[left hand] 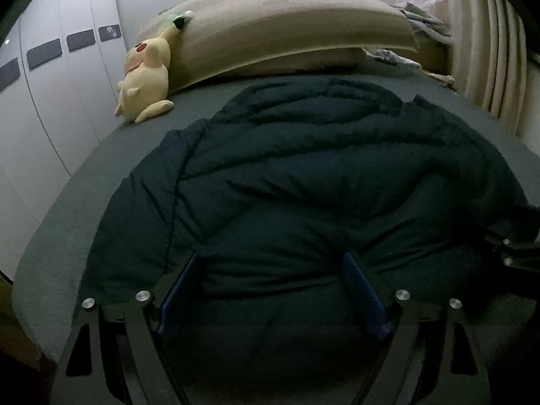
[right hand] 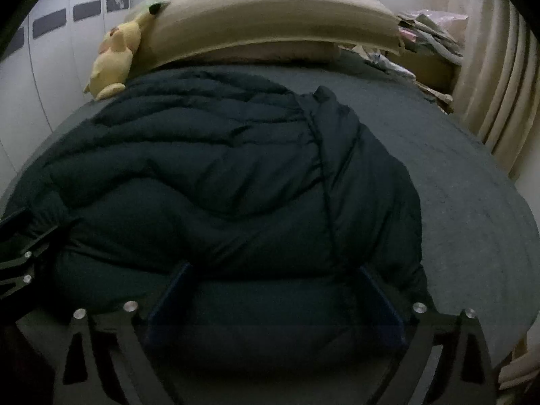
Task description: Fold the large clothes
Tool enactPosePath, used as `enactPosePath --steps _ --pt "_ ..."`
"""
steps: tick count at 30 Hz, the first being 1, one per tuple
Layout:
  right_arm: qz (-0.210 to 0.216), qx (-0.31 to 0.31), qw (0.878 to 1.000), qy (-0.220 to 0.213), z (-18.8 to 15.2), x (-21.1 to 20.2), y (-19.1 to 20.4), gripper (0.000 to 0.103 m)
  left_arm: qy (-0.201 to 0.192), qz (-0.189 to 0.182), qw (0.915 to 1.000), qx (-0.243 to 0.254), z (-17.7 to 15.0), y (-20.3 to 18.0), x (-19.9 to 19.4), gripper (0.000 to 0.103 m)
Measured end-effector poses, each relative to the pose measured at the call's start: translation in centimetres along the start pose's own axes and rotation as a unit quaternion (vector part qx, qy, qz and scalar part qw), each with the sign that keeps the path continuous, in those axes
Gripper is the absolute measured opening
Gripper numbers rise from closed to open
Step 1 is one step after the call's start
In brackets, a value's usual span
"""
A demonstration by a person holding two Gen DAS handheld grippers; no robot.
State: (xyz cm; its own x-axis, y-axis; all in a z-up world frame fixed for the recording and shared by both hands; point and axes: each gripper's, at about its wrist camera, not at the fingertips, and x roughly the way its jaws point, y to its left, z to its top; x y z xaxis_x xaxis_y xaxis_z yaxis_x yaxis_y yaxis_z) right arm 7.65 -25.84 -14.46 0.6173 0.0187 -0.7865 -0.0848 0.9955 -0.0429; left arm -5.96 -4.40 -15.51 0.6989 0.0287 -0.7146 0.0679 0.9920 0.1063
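Note:
A large dark navy puffer jacket (left hand: 303,175) lies spread on a grey bed (left hand: 67,222); it also shows in the right wrist view (right hand: 209,182). My left gripper (left hand: 271,263) is open, its blue-padded fingers wide apart over the jacket's near edge. My right gripper (right hand: 273,271) is open too, fingers straddling the jacket's thick near hem. The right gripper's side shows at the left wrist view's right edge (left hand: 513,253); the left gripper's side shows at the right wrist view's left edge (right hand: 20,263).
A yellow plush toy (left hand: 145,77) leans at the bed's far left against a beige pillow (left hand: 287,23). White wardrobe doors (left hand: 50,101) stand left. Curtains (right hand: 496,84) hang right, with crumpled cloth (right hand: 428,33) beside the pillow. Bare grey bed (right hand: 472,202) lies right of the jacket.

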Motion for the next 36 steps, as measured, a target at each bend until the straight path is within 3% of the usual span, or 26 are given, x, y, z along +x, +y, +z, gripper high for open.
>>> enactPosePath --steps 5,8,10,13,16,20,23,28,33,36 --pt "0.029 -0.01 0.998 0.058 2.4 -0.1 -1.3 0.1 0.018 -0.04 0.999 -0.01 1.9 2.2 -0.8 0.087" --pt "0.05 -0.002 0.999 0.013 7.1 -3.4 -2.6 0.1 -0.032 -0.012 0.9991 -0.025 3.8 4.9 -2.4 0.087" --pt "0.06 0.001 0.998 -0.006 10.4 -4.1 -2.4 0.101 -0.025 -0.014 0.9975 -0.065 4.4 6.9 -2.0 0.087" --pt "0.09 -0.026 0.995 0.015 15.8 -1.3 0.4 0.101 -0.001 -0.015 0.9946 -0.103 3.8 8.5 -0.7 0.087" --pt "0.121 -0.018 0.991 0.046 18.8 2.9 3.5 0.1 0.009 -0.004 0.9929 -0.119 2.3 9.0 -0.4 0.087" --pt "0.082 -0.045 0.993 0.07 19.3 8.0 7.5 0.1 0.01 0.008 0.9926 -0.121 0.0 8.9 -0.3 0.088" --pt "0.07 -0.031 0.989 0.128 18.3 13.0 8.2 0.1 0.007 0.009 0.9929 -0.118 -0.2 8.8 -0.2 0.088" --pt "0.06 -0.033 0.988 0.138 18.3 13.5 8.2 0.1 0.012 0.003 0.9925 -0.122 0.2 9.2 0.4 0.089" --pt "0.073 -0.005 0.995 0.071 21.2 9.9 7.9 0.1 0.011 -0.002 0.9921 -0.125 0.3 9.4 0.2 0.089" --pt "0.086 0.014 0.994 0.069 22.5 11.0 8.5 0.101 0.012 -0.001 0.9923 -0.123 0.3 9.2 0.1 0.09"
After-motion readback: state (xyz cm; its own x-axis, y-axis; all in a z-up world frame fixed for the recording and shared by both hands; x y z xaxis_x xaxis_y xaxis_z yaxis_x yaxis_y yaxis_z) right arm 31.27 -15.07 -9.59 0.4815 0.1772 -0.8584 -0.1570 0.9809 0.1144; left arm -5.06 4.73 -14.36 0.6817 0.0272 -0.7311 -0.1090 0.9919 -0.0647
